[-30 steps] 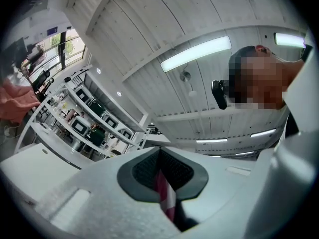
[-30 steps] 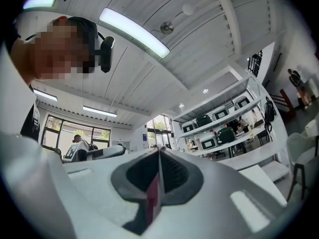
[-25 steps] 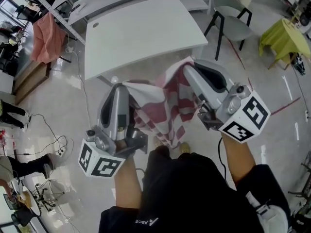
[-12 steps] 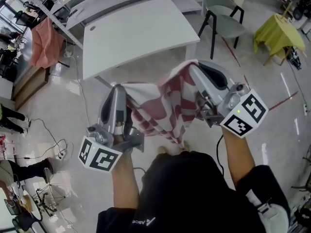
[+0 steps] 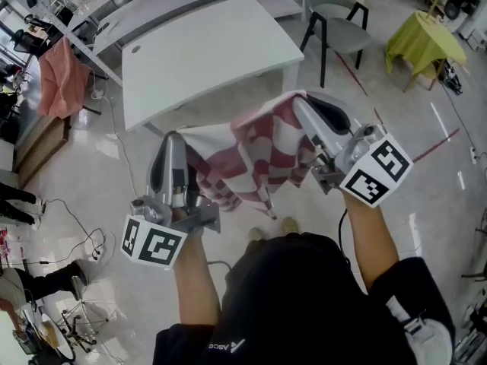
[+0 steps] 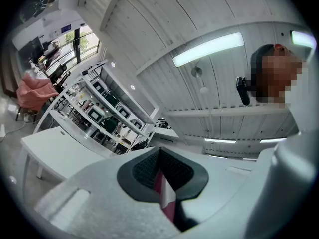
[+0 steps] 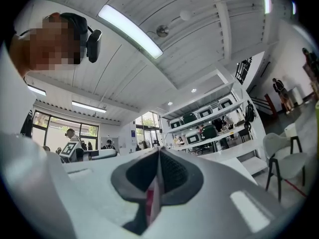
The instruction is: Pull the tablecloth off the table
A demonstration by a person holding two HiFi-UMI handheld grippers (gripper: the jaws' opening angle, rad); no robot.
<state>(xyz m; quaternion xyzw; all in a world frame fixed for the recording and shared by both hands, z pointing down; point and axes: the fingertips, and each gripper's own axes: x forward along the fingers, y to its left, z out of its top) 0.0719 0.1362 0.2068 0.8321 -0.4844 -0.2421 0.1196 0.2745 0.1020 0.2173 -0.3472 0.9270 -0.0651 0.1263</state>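
Note:
The red-and-white checked tablecloth [image 5: 247, 154] hangs in the air between my two grippers, clear of the bare white table [image 5: 205, 52] beyond it. My left gripper [image 5: 173, 137] is shut on the cloth's left corner. A strip of the cloth [image 6: 165, 198] shows pinched between its pads in the left gripper view, where the left gripper [image 6: 158, 151] points slightly upward. My right gripper [image 5: 298, 103] is shut on the cloth's right edge. A fold of the cloth [image 7: 152, 200] sits between the closed jaws of the right gripper [image 7: 159, 151].
A grey chair [image 5: 335, 21] stands right of the table, and a yellow-green covered stand [image 5: 422, 44] sits farther right. A pink cloth [image 5: 57, 78] drapes over a rack at left. Cables [image 5: 84, 234] trail on the floor. The person's feet [image 5: 288, 225] are below the cloth.
Both grippers have sunk a little and drawn away from the table with the cloth still held. The cloth now stretches wider between them.

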